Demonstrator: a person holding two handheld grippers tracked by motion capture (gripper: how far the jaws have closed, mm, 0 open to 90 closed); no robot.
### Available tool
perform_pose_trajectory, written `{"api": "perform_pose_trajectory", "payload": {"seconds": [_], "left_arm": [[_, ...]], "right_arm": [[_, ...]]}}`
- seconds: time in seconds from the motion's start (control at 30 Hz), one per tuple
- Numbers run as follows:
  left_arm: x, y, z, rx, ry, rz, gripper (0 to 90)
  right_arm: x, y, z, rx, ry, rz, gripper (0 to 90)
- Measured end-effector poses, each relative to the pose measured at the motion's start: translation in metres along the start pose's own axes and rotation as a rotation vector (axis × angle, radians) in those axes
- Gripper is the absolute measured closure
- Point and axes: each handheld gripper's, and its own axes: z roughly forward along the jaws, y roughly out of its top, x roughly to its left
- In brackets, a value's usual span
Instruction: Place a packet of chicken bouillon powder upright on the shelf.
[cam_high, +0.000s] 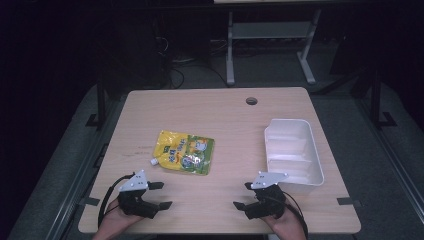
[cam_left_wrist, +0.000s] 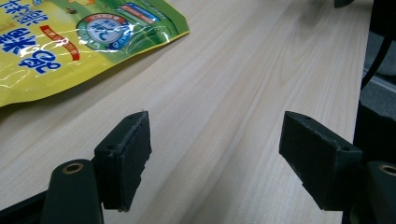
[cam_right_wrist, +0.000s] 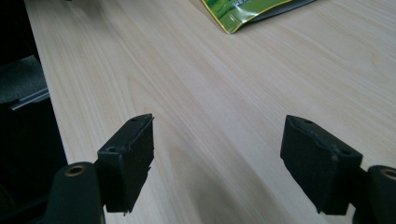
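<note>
Your left hand-held gripper (cam_high: 159, 195) sits near the bench's (cam_high: 210, 100) near-left corner and your right hand-held gripper (cam_high: 242, 195) near its near-right corner, each with its jaws spread wide and nothing between them; the gripper views confirm bare wood between both pairs of pads.

The yellow-green spouted pouch (cam_high: 184, 152) lies flat a little left of the bench's middle, with its small white spout (cam_high: 153, 162) pointing toward the left edge. It is nearer your left gripper but touches neither. The white tray (cam_high: 311, 152) stands along the right edge, well apart from the pouch.

The main risk, as I judge it, is the pouch's flatness. It lies close to the wood, so a jaw coming straight down may only press on the glossy film and push it along instead of getting under an edge. The film looks slick, so a shallow pinch at a corner could slip out as you lift.

Watch your right gripper too: it rests just beside the tray's near corner, and a careless swing could knock the tray toward the bench edge.
</note>
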Motion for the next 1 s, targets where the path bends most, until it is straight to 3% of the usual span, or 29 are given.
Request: {"api": "perform_pose_trajectory", "payload": {"seconds": [0.2,0.4,0.6,0.9,1.0], "left_arm": [[0.004,0.000,0.000,0.005,-0.014,-0.022,24.6],[0.010,-0.002,-0.004,-0.015,-0.033,-0.060,24.5],[0.016,-0.004,-0.008,-0.031,-0.040,-0.084,24.6],[0.023,-0.006,-0.010,-0.043,-0.050,-0.115,24.3],[0.027,-0.005,-0.011,-0.054,-0.057,-0.147,23.2]], "right_arm": [[0.004,0.016,0.010,-0.007,-0.003,-0.006,25.0],[0.003,0.038,0.025,0.040,-0.015,-0.027,26.3],[-0.007,0.064,0.042,0.068,-0.013,0.000,25.1],[-0.019,0.093,0.059,0.036,-0.037,0.071,21.9],[-0.022,0.105,0.066,0.036,-0.052,0.092,21.9]]}}
